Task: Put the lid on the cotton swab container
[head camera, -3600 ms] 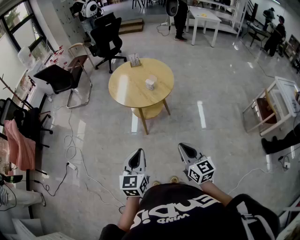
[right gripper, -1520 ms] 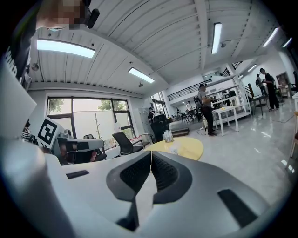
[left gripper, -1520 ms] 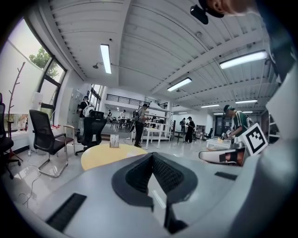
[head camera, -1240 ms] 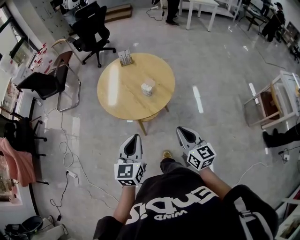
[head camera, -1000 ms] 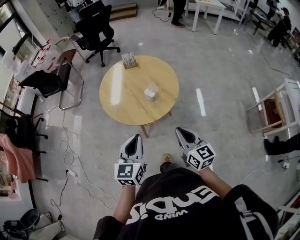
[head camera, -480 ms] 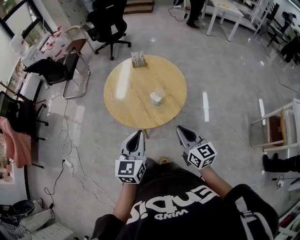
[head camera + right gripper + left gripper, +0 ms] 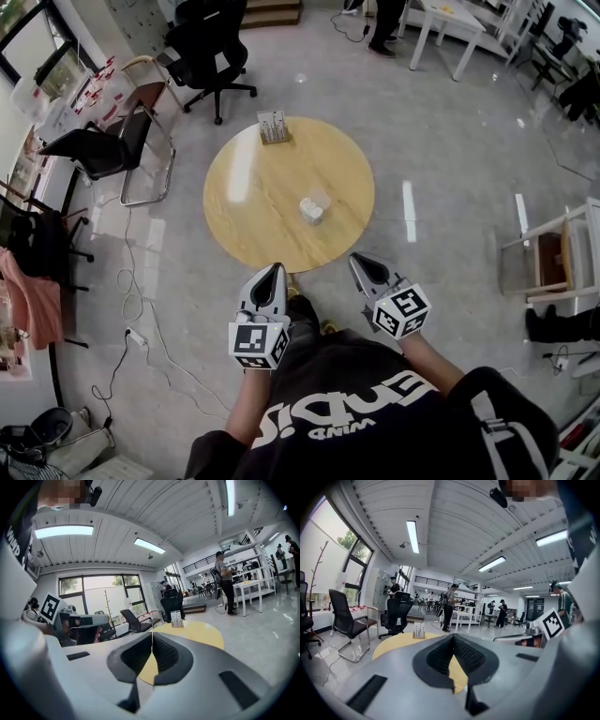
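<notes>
Both tools are closed and hold nothing. In the left gripper view the left gripper (image 7: pixel 452 637) has its dark ribbed pads meeting at the tips, with only the yellow table top showing through the gap behind them. The right gripper (image 7: pixel 152 634) looks the same in its own view, tips together and empty. From the head view the two are held side by side in front of the person's chest, each with its marker cube at the back. They point toward the round wooden table (image 7: pixel 253 187). The left tip is at the table's near edge. The right tip is over the floor (image 7: pixel 441 244), just off the near right edge. The container (image 7: pixel 312 210) stands on the table a little right of centre and slightly toward the near edge, well apart from both grippers. It is small and pale, and a clear piece lies against its far side. At this size it cannot be told whether that piece is the lid, or whether the container is open or covered. A small rack (image 7: pixel 272 127) stands at the table's far edge. Beyond the far edge is a black office chair (image 7: pixel 211 47). Cables (image 7: pixel 141 309) trail over the floor to the left of the table.
</notes>
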Action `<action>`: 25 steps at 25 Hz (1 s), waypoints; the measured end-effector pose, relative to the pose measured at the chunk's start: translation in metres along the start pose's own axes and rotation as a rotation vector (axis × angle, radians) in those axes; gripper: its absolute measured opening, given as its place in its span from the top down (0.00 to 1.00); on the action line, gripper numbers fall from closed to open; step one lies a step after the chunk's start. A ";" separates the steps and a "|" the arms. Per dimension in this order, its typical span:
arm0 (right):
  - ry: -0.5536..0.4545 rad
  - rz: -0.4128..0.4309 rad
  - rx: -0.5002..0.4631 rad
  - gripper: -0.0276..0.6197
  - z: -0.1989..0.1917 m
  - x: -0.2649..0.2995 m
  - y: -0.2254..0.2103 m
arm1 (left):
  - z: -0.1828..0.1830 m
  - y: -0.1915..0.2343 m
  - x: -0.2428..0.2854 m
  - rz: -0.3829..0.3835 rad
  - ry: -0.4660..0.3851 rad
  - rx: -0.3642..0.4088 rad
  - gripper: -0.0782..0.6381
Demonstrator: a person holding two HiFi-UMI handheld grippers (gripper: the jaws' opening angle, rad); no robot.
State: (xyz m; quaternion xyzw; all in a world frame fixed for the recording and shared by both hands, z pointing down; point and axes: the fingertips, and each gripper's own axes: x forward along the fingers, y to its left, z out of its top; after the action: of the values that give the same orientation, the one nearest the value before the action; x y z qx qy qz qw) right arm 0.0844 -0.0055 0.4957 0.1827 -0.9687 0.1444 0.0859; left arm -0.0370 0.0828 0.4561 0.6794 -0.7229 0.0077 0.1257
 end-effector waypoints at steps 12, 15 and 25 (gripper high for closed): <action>0.000 -0.043 0.010 0.95 0.020 0.073 -0.018 | 0.021 0.053 0.063 -0.091 0.019 0.015 0.88; -0.007 -0.052 0.013 0.95 0.024 0.093 -0.024 | 0.025 0.067 0.084 -0.126 0.022 0.024 0.88; -0.027 -0.159 0.036 0.95 0.039 0.141 -0.045 | 0.035 0.097 0.141 -0.288 0.039 0.029 0.88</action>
State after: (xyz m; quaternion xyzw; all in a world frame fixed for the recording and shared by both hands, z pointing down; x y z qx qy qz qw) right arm -0.0322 -0.1041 0.5012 0.2624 -0.9495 0.1519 0.0805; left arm -0.1449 -0.0540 0.4648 0.7774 -0.6154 0.0132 0.1294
